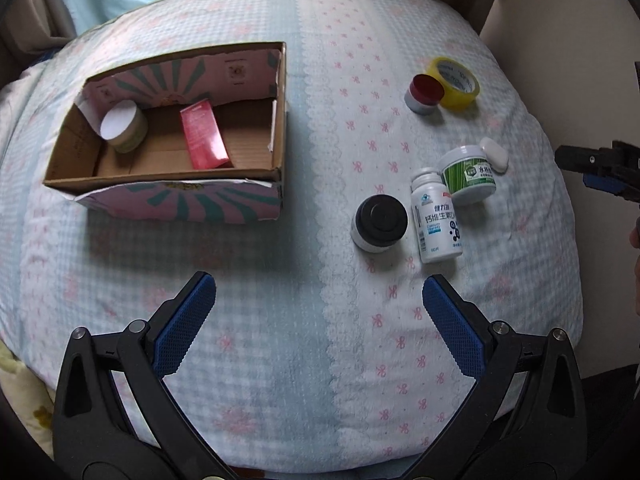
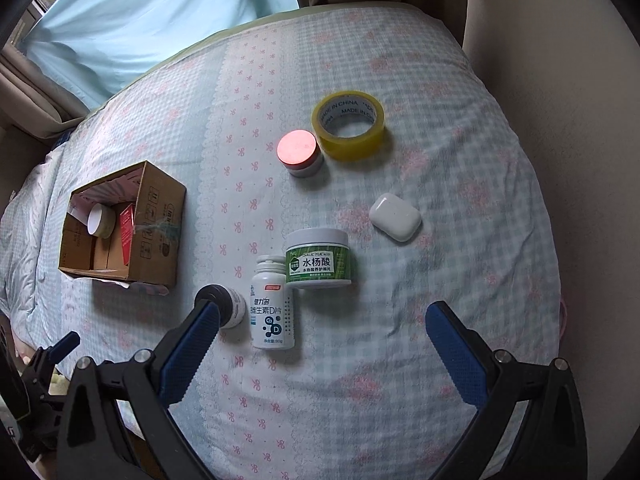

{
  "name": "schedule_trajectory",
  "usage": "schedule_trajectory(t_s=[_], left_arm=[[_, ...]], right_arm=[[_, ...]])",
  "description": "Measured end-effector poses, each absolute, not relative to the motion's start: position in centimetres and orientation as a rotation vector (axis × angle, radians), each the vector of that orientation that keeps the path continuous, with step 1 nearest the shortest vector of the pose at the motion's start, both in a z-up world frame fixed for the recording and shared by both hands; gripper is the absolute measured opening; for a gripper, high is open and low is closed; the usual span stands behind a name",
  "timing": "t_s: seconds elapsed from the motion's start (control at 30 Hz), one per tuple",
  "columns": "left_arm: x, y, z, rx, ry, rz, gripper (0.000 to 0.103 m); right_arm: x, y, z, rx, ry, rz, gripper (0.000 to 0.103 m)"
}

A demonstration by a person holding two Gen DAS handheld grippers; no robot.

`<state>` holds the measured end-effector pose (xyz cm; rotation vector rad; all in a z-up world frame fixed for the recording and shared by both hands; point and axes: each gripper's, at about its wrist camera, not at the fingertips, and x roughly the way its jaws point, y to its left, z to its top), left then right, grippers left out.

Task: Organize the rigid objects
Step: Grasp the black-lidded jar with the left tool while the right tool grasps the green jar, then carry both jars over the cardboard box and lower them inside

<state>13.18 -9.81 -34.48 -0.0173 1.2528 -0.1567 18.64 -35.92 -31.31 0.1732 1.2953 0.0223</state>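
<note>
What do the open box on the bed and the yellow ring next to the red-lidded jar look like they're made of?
The open brown box looks like corrugated cardboard: matte, with a torn edge and fluted lines on its floor; a printed pink layer covers some faces. The yellow tape roll seems to be glossy translucent plastic film wound on a printed core, probably card.

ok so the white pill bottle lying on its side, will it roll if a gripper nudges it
Probably. The pill bottle lies on its side, round-bodied, so a sideways push could roll it, though the soft quilt should damp that. The green jar seems to touch its cap end and might block or shift. Its smooth plastic may slip between pads.
</note>
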Motion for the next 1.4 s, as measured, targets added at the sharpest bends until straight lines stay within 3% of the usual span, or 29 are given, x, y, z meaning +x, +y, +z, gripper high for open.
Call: schedule_trajectory(t_s=[0.27, 0.7, 0.87, 1.0, 1.13, 1.4], left_arm=[[12.3, -13.2, -42.1, 0.046, 1.269, -0.271, 0.103], [17.8, -16.8, -46.0, 0.144, 1.179, -0.33, 0.098], [18.4, -17.3, -47.2, 0.136, 1.201, -0.359, 0.077], [18.9, -17.6, -47.7, 0.141, 1.215, -0.365, 0.071], [19.5, -17.8, -47.7, 0.143, 1.226, -0.349, 0.054], [20.0, -17.7, -47.9, 0.123, 1.226, -0.354, 0.053]], right_arm=[[18.5, -36.8, -36.3, 0.231, 1.31, 0.017, 0.103], [22.1, -36.2, -43.3, 0.326, 1.322, 0.06, 0.103], [23.4, -36.0, -44.9, 0.353, 1.329, 0.087, 0.097], [24.1, -35.8, -45.6, 0.373, 1.343, 0.11, 0.08], [24.3, -35.5, -46.2, 0.365, 1.372, 0.096, 0.069], [24.4, -35.3, -46.2, 0.369, 1.374, 0.081, 0.069]])
